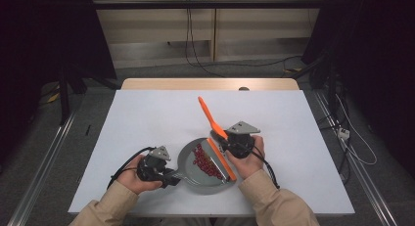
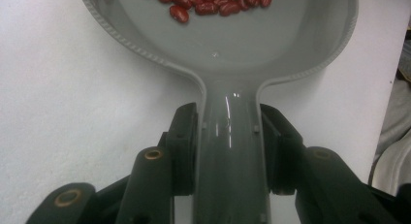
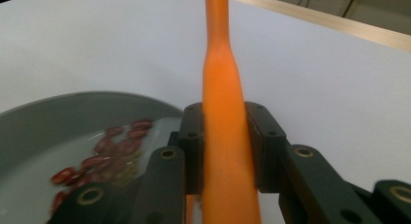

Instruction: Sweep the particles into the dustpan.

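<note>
Left claw (image 1: 172, 177) clenched on dustpan (image 1: 188, 162) handle, right claw (image 1: 222, 142) on orange brush (image 1: 214, 122); I judged beans (image 1: 201, 160) mostly swept in, emptying left.

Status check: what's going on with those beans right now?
Left gripper clamps dustpan handle. Right gripper clamps orange brush. Beans inside pan. Nothing obstructing.

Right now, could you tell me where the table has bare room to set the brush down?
The white table is bare across its whole far half, beyond the orange brush, and along the left and right sides outside each hand. It is crowded near the front middle: the grey dustpan with red beans, held by the left gripper, with the right gripper beside it.
</note>
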`<action>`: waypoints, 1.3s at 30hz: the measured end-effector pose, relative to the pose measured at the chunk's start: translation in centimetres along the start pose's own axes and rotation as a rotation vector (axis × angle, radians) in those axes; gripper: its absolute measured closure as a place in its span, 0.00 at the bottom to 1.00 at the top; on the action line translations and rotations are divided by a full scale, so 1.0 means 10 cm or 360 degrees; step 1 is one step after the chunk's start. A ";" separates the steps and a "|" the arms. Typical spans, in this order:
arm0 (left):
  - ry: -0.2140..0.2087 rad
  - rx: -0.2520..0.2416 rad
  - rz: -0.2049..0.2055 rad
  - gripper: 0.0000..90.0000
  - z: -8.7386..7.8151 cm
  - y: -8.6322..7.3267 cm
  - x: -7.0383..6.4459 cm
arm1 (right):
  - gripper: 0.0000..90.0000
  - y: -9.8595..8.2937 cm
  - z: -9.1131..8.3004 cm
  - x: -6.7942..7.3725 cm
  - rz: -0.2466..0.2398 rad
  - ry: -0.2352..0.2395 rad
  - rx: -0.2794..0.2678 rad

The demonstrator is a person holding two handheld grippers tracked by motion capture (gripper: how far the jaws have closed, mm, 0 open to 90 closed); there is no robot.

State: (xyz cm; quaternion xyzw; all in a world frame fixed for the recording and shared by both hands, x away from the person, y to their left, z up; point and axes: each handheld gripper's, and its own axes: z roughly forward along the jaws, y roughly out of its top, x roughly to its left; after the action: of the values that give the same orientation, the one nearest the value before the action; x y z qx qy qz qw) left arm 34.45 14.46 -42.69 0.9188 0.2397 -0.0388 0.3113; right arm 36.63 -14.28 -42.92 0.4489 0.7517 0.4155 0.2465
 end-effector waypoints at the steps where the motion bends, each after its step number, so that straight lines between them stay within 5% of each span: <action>1: 0.0004 0.0008 0.0009 0.69 0.00 0.00 0.00 | 0.79 -0.01 -0.01 0.05 -0.0018 0.0008 -0.0002; 11: -0.0002 -0.0015 0.0008 0.69 0.01 -0.01 0.01 | 0.79 0.07 -0.10 0.25 0.0081 0.0174 -0.0077; 16: 0.0029 -0.0053 0.0036 0.62 0.03 -0.01 -0.02 | 0.79 0.14 -0.14 0.20 0.0059 0.0155 -0.0113; 23: 0.0048 -0.0065 0.0081 0.70 0.04 -0.01 -0.03 | 0.79 0.13 -0.19 -0.04 0.0087 0.0065 -0.0121; 28: 0.0050 -0.0188 0.0108 0.70 0.04 -0.09 -0.03 | 0.79 0.10 -0.23 -0.17 0.0109 0.0019 -0.0124; 31: 0.0079 -0.0188 0.0110 0.70 0.04 -0.11 -0.04 | 0.79 0.10 -0.24 -0.20 0.0106 0.0009 -0.0113; 34: 0.0080 -0.0166 0.0068 0.70 0.05 -0.11 -0.04 | 0.79 0.07 -0.23 -0.19 0.0090 0.0012 -0.0082; 39: 0.0198 -0.0192 -0.0019 0.70 0.11 -0.02 -0.05 | 0.79 0.00 -0.17 -0.12 0.0078 0.0020 -0.0060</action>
State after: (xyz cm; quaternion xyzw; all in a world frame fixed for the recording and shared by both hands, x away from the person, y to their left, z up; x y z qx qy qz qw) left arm 34.02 13.81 -43.56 0.8975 0.2659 0.0312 0.3505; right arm 35.90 -16.05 -42.01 0.4597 0.7341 0.4383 0.2400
